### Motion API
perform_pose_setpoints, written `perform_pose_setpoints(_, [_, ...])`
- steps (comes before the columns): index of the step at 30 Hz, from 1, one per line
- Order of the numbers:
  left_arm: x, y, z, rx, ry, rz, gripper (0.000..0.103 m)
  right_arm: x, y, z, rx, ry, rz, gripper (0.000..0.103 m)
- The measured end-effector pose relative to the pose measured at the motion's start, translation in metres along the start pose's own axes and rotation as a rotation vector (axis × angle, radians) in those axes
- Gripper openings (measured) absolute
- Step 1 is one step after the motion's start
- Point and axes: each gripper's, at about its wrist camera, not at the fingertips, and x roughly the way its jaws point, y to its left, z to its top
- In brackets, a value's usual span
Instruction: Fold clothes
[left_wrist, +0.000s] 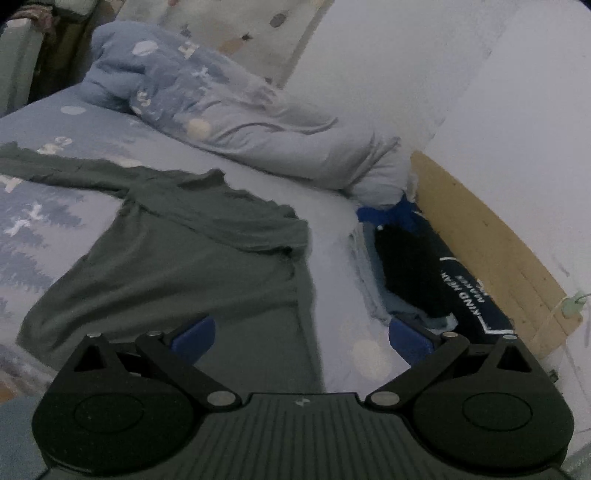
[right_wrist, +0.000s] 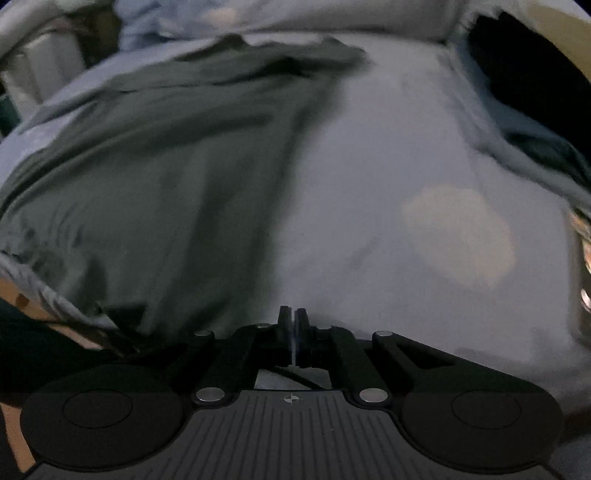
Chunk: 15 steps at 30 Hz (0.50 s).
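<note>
Pale blue bedsheet (left_wrist: 332, 258) carries our grey shirt (left_wrist: 177, 258); left gripper (left_wrist: 301, 338) fingers released, right gripper (right_wrist: 294, 321) fingers clenched, nothing visibly between them.

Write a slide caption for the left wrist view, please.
Open left gripper hovering over a grey shirt spread on a bed.
</note>
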Motion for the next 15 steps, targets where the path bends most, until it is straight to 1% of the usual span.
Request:
perform_pose_setpoints(1, [0.0,0.003,-0.003,-0.006,0.008,0.007,0.103,-0.009,-0.004,0.003,0.011,-0.008,0.005,0.01])
perform_pose_setpoints(2, [0.004,0.006,-0.005,-0.015,0.016,0.013,0.103,-0.018,-0.003,0.009,0.003,-0.036,-0.002,0.013])
perform_pose_setpoints(3, [0.007,0.009,-0.006,-0.023,0.02,0.019,0.103,-0.025,0.0,0.017,-0.016,-0.074,-0.008,0.025])
perform_pose_setpoints(4, [0.011,0.011,-0.006,-0.031,0.023,0.025,0.103,-0.032,0.005,0.029,-0.037,-0.124,-0.011,0.043])
perform_pose_setpoints(5, [0.012,0.012,-0.006,-0.039,0.023,0.027,0.103,-0.035,0.011,0.042,-0.06,-0.174,-0.014,0.05])
perform_pose_setpoints(6, [0.013,0.014,-0.006,-0.046,0.022,0.028,0.103,-0.035,0.017,0.055,-0.083,-0.218,-0.017,0.055])
perform_pose_setpoints(8, [0.001,0.015,-0.005,-0.049,0.011,0.022,0.103,-0.026,0.03,0.086,-0.142,-0.3,-0.045,0.056])
perform_pose_setpoints(11, [-0.011,0.018,-0.003,-0.049,-0.003,0.019,0.103,0.01,0.046,0.135,-0.202,-0.377,-0.113,0.056])
perform_pose_setpoints(13, [-0.012,0.023,-0.003,-0.054,-0.003,0.025,0.103,0.045,0.051,0.163,-0.219,-0.381,-0.151,0.056])
perform_pose_setpoints(15, [-0.01,0.031,-0.003,-0.073,0.008,0.049,0.103,0.081,0.051,0.186,-0.241,-0.368,-0.182,0.056])
